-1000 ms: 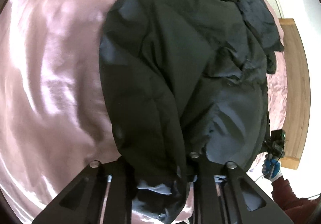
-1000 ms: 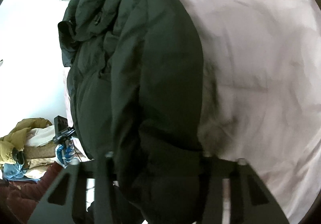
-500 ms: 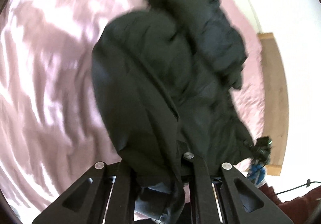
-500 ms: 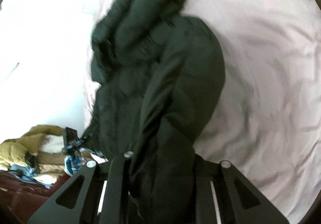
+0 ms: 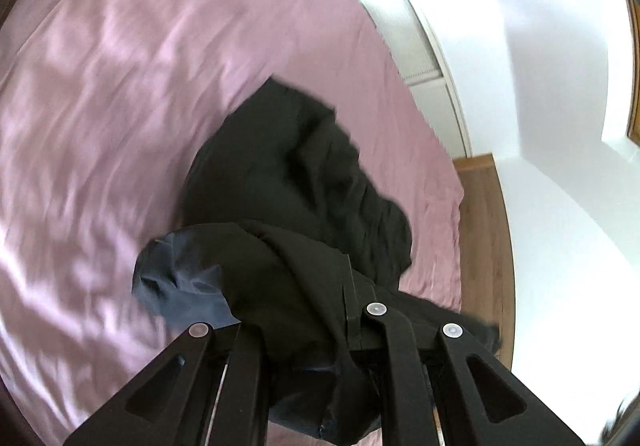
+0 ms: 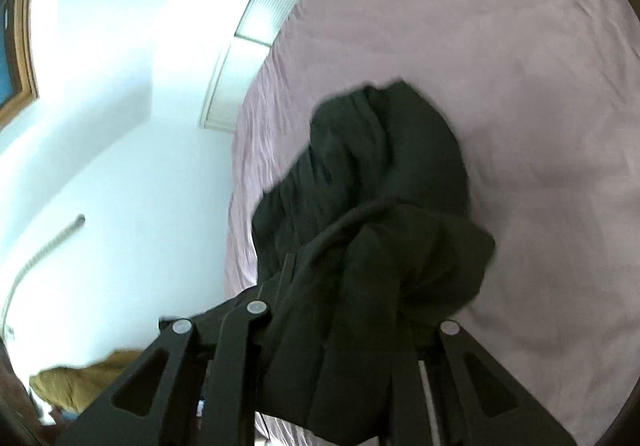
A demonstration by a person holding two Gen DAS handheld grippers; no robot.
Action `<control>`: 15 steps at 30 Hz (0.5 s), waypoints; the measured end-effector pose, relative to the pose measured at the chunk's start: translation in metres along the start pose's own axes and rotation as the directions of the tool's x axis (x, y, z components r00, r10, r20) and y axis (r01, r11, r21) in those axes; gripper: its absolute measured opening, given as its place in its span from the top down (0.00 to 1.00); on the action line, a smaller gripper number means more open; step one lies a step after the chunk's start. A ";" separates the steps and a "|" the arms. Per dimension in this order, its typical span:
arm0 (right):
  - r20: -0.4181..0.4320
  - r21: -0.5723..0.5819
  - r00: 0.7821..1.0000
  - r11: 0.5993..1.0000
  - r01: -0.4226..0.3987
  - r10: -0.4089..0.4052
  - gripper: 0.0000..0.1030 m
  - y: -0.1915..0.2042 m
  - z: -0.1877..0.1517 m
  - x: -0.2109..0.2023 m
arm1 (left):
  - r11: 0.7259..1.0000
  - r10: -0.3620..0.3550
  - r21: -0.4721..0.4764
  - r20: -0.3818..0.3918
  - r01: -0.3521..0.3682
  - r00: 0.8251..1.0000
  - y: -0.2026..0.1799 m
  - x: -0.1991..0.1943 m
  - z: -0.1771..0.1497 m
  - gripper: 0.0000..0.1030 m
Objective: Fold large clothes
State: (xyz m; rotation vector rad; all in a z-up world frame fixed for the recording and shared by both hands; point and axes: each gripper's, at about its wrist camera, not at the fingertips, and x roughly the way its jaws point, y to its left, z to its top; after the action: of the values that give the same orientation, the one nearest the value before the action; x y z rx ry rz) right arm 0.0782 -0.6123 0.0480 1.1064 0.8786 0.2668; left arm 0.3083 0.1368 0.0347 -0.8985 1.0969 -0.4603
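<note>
A large black padded jacket (image 5: 304, 182) hangs over the pink bed sheet (image 5: 120, 86), lifted and bunched, with its grey-blue lining (image 5: 180, 286) showing at the left. My left gripper (image 5: 312, 330) is shut on a fold of the jacket. In the right wrist view the same jacket (image 6: 380, 174) hangs down from my right gripper (image 6: 352, 326), which is shut on another bunch of it. The fingertips of both grippers are hidden by the fabric.
The pink sheet (image 6: 520, 86) covers the whole bed. A white wall (image 5: 540, 126) and a strip of wooden floor (image 5: 484, 226) lie past the bed's edge. A heap of yellow-brown clothes (image 6: 80, 382) lies on the floor beside the bed.
Both grippers have risen and pulled the jacket up off the bed. The jacket lay spread long before; now it hangs bunched and looks much smaller below me.
</note>
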 end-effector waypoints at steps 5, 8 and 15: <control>0.042 0.055 0.999 0.998 0.022 -0.024 0.83 0.003 0.064 0.063 | 0.998 0.058 -0.038 0.015 -0.057 0.998 -0.004 0.060 0.080 0.89; 0.069 0.117 0.997 0.993 0.025 -0.033 0.81 -0.010 0.096 0.099 | 0.992 0.101 -0.076 -0.004 -0.101 0.995 0.007 0.096 0.111 0.88; 0.092 0.269 0.989 0.959 0.089 -0.118 0.69 -0.049 0.128 0.169 | 0.975 0.108 -0.193 -0.039 -0.114 0.993 0.044 0.158 0.148 0.79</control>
State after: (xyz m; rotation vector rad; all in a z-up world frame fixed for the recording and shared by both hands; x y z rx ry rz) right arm 0.2699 -0.6197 -0.0549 1.3040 0.8903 0.0015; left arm 0.5034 0.1073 -0.0647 -0.9982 1.2265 -0.2767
